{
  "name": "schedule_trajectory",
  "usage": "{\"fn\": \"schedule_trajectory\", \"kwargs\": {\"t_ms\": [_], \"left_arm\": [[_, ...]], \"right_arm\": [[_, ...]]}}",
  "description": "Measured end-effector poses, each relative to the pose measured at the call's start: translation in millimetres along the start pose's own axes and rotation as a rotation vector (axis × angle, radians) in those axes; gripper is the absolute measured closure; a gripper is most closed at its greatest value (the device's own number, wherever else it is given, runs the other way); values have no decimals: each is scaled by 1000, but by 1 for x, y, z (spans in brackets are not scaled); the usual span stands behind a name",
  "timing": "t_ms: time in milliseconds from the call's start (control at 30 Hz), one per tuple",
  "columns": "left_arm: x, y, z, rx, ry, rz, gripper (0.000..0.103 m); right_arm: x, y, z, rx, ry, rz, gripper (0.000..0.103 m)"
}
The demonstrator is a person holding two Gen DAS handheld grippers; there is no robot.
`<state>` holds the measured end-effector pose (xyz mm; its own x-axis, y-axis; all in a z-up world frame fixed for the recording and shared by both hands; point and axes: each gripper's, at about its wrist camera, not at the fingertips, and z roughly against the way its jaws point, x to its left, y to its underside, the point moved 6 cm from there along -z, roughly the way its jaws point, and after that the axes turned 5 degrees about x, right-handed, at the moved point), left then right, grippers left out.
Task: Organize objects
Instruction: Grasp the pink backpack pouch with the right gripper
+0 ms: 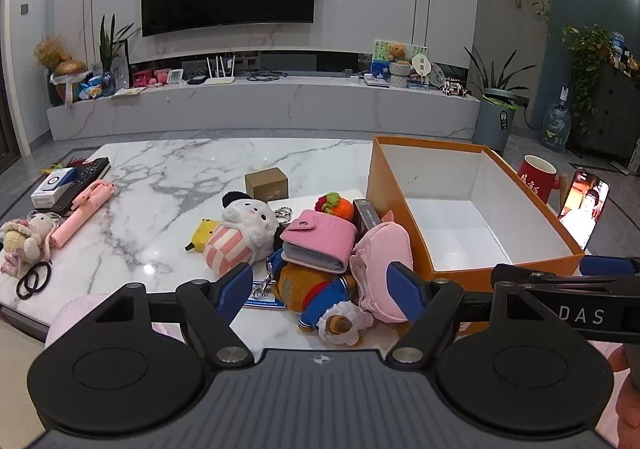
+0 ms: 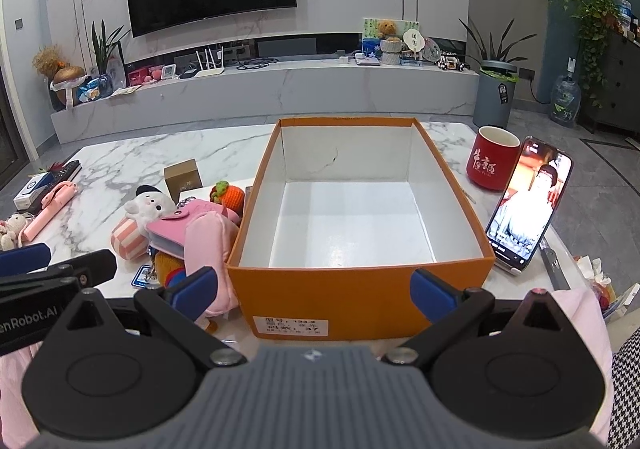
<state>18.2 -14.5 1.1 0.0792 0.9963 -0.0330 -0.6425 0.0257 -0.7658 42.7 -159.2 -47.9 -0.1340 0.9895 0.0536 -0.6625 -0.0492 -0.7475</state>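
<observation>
Box [image 2: 360, 285] orange outside, white inside, plush toys [image 1: 320, 289] piled beside, both jaws released

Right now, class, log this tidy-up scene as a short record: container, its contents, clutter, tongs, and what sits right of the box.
container: orange box, open top
contents: nothing inside
clutter: pink wallet, plush toys, orange crochet fruit piled left of box
left tongs: open, holding nothing
right tongs: open, holding nothing
right of box: red mug, phone lit on stand
</observation>
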Motion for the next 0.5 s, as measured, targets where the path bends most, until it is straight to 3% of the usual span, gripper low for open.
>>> {"fn": "schedule_trajectory", "kwargs": {"t_ms": [500], "left_arm": [[6,-2,-8,30,44,-5,18]], "right_arm": [[7,1,-12,32,-37,19,1]]}}
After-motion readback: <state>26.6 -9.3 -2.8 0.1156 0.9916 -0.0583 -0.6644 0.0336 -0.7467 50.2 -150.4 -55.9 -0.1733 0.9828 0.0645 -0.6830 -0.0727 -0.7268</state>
